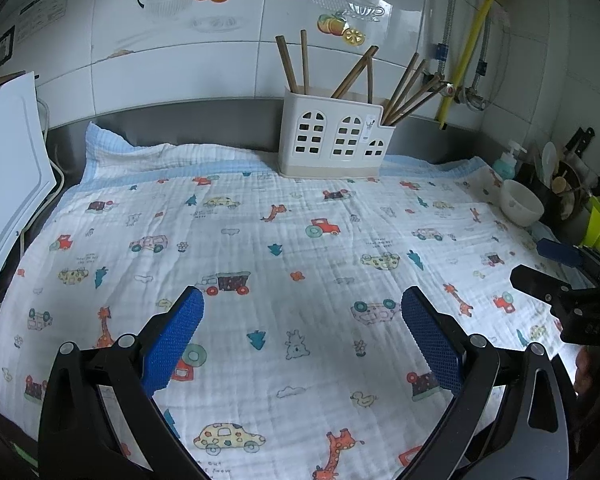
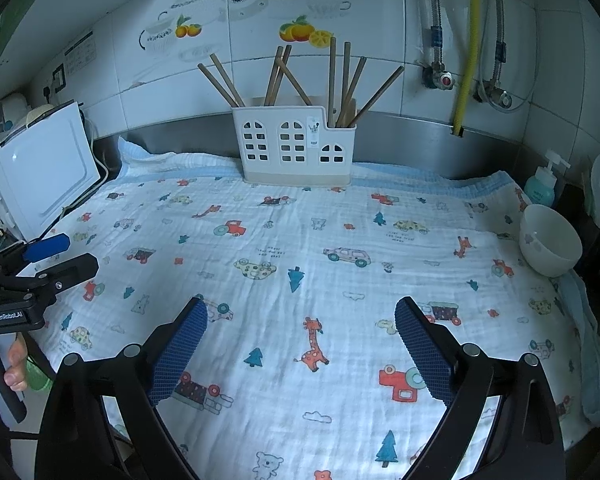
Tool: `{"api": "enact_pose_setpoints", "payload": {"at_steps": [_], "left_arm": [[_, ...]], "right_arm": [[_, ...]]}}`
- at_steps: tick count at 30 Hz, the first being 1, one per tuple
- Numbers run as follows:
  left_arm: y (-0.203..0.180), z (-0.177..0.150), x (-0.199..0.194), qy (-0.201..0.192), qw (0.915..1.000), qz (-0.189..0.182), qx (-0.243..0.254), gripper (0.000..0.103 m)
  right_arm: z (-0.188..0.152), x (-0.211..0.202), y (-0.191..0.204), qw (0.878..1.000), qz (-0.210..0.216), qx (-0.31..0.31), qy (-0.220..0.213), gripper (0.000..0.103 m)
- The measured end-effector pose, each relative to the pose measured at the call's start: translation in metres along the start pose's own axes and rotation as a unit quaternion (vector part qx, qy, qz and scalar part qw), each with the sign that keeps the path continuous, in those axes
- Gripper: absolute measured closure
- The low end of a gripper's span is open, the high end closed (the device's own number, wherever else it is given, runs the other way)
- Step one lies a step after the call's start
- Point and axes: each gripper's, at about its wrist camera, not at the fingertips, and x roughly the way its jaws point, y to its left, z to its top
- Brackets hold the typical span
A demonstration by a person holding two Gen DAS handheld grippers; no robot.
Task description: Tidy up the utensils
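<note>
Two grippers hover low over the printed cloth (image 1: 300, 240), neither touching anything. Left gripper (image 1: 302, 336): jaws spread wide, nothing btwn the blue pads. Right gripper (image 2: 300, 344): same, jaws wide apart & empty. Chopsticks (image 2: 340, 84) all stand in the white utensil holder (image 2: 296, 148) at the back edge of the cloth, vs. the steel backsplash: some in the left compartment, some in the middle, most in the low right one, leaning outward. White bowl (image 2: 550, 240) sits at the cloth's right edge, well apart from the holder; soap bottle (image 2: 542, 184) just behind it. White board (image 2: 44, 168) leans at the left.
</note>
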Motion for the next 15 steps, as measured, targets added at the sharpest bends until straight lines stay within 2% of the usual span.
{"api": "enact_pose_setpoints", "payload": {"at_steps": [15], "left_arm": [[-0.0033,0.0015,-0.0003,-0.002,1.0,0.001,0.0,0.005]], "right_arm": [[-0.0005,-0.0005,-0.0045,1.0,-0.002,0.005,-0.002,0.011]]}}
